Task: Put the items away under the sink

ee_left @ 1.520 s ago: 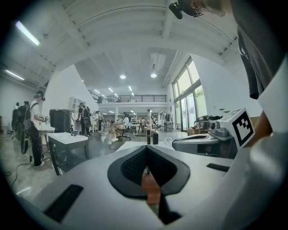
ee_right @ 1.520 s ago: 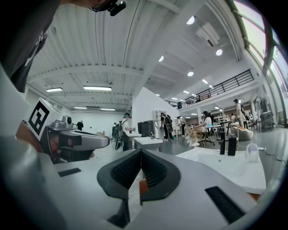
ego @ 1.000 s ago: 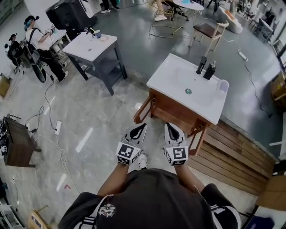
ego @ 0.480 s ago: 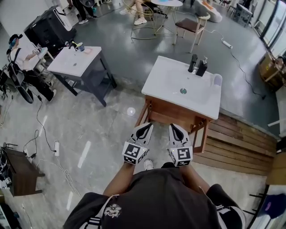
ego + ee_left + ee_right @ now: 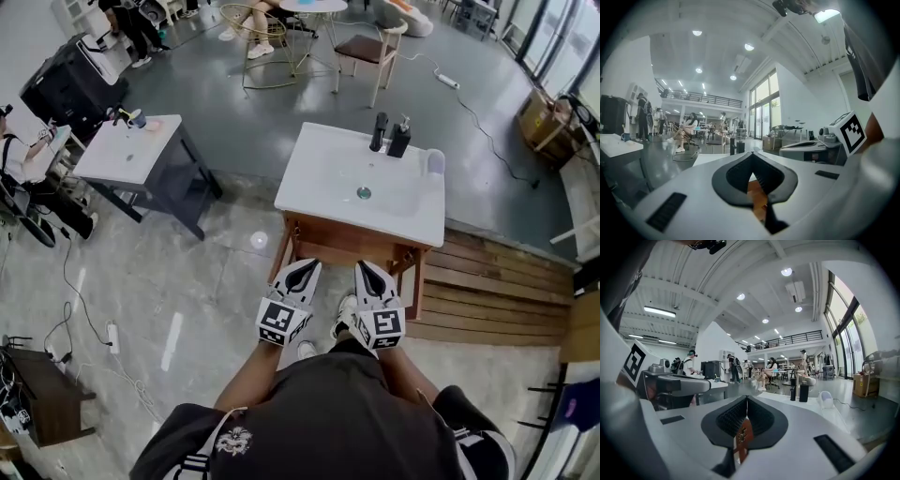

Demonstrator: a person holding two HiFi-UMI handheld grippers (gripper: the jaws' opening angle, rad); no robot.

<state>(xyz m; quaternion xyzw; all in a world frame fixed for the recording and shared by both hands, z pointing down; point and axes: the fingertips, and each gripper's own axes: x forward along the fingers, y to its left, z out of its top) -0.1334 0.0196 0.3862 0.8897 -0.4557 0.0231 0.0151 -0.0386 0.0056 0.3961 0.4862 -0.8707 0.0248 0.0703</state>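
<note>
Beyond the right claw (image 5: pixel 362 269), the sink (image 5: pixel 323 178) hides the space beneath; the dark bottles (image 5: pixel 388 136) are too small to identify.

Glossy white sink top (image 5: pixel 323 187); wooden cabinet (image 5: pixel 347 246); polished floor (image 5: pixel 187 272).

Dark T-shirt (image 5: pixel 328 412), white hand-held grippers (image 5: pixel 305 265) (image 5: pixel 362 266)

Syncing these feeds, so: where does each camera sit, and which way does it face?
Head view: on the person's head, down at the sink; shows left gripper, right gripper, forearms, shirt.
Left gripper view: on the left gripper, along its shut jaws toward the sink; right gripper at right.
Right gripper view: on the right gripper, along its shut jaws toward the sink; left gripper at left.
Shared: all show two dark bottles.
</note>
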